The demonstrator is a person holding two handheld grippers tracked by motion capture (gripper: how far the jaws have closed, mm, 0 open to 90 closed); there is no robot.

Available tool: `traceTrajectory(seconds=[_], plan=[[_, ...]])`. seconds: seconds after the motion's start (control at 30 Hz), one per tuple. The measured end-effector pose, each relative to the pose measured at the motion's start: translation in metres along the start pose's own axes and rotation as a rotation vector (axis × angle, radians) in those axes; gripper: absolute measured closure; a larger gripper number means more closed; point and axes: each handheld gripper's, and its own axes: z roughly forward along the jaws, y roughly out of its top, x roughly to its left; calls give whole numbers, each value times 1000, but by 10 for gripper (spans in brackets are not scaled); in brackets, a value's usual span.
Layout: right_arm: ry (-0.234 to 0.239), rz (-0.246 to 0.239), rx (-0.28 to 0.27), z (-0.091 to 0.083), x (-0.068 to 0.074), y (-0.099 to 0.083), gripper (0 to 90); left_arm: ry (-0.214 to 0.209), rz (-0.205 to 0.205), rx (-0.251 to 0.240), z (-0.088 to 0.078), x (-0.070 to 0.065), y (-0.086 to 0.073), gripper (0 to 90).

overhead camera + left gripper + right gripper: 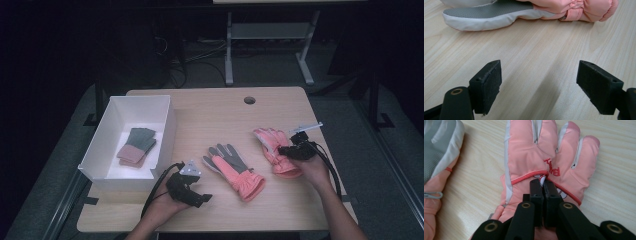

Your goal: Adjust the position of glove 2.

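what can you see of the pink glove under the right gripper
The pink glove lies flat on the wooden table, back side up, fingers spread, pointing away from the person. It looks like padded shiny fabric with pale panels, red piping and red embroidered lettering. The right gripper is shut, pinching a fold of fabric at the back of the hand.

wooden table bears white box and two gloves.
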Motion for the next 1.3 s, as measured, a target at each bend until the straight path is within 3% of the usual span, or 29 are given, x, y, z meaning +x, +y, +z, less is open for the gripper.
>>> traceTrajectory(seconds=[0.1,0.9,1.07,1.3], plan=[[19,16,-13,-2,-2,0,884,3,11,9,-2,2,0,199],[84,-19,-89,-45,2,11,886,-1,6,-6,-2,1,0,203],[108,-22,-107,-55,6,13,886,-3,19,6,-3,2,1,203],[142,-39,-115,-60,13,17,886,-3,4,-7,-3,2,1,202]])
